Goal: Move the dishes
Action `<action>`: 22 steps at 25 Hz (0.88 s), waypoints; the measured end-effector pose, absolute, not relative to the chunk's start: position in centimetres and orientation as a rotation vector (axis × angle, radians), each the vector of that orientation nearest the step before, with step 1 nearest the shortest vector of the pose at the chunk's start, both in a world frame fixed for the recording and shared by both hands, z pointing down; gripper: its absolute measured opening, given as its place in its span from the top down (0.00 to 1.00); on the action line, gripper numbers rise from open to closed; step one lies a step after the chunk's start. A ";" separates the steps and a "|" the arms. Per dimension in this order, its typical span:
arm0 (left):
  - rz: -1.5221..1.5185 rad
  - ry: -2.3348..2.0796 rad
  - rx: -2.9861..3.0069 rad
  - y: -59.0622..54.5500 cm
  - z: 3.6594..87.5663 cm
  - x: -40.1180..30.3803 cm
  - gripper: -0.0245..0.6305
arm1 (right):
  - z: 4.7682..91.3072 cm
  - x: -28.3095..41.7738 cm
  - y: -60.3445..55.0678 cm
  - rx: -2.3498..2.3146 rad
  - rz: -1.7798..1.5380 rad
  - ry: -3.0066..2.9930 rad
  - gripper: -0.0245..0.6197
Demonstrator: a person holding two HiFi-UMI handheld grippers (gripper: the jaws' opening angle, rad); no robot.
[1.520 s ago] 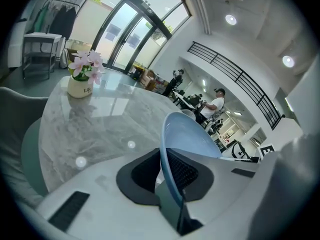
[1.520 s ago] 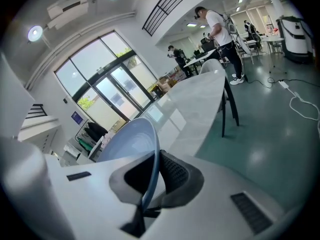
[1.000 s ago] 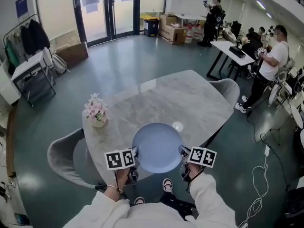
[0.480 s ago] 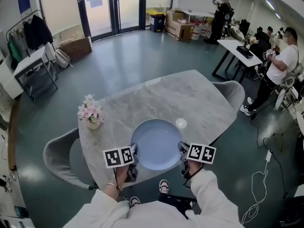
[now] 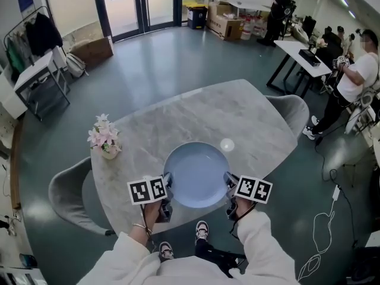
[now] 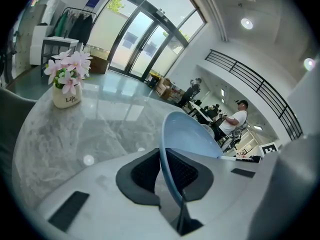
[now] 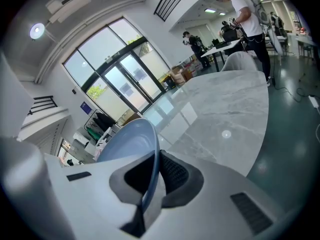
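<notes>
A light blue plate [image 5: 196, 174] hangs over the near part of a grey marble table [image 5: 196, 120], held by its rim on both sides. My left gripper [image 5: 168, 182] is shut on the plate's left rim; in the left gripper view the blue plate [image 6: 187, 134] runs edge-on between the black pads. My right gripper [image 5: 228, 183] is shut on the right rim, and in the right gripper view the plate [image 7: 131, 139] stands edge-on between its pads.
A small pot of pink flowers [image 5: 103, 139] stands at the table's left edge. Grey chairs sit at the left [image 5: 68, 198] and far right [image 5: 289, 109]. People stand at the back right [image 5: 352, 82], near white desks [image 5: 300, 56].
The plate, gripped by both grippers, has moved a little further over the table. The view has shifted, so the table and flower pot lie slightly higher and more to the left.
</notes>
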State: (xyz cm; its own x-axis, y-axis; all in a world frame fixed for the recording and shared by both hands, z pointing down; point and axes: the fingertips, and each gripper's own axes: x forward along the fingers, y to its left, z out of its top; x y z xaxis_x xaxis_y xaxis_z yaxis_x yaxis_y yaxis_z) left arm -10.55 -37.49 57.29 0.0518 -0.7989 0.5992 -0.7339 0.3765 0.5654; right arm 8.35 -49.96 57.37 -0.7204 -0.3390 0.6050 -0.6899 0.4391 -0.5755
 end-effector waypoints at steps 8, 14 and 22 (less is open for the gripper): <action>-0.052 -1.684 1.368 -43.2 58.1 -11.1 0.92 | 58.9 8.1 -55.2 0.874 1.245 -2.278 0.85; -0.061 -1.684 1.332 -47.9 59.9 -11.9 0.92 | 60.9 7.3 -60.1 0.870 1.256 -2.262 0.85; -0.075 -1.682 1.268 -53.1 63.7 -13.2 0.92 | 64.5 5.8 -65.7 0.841 1.261 -2.218 0.85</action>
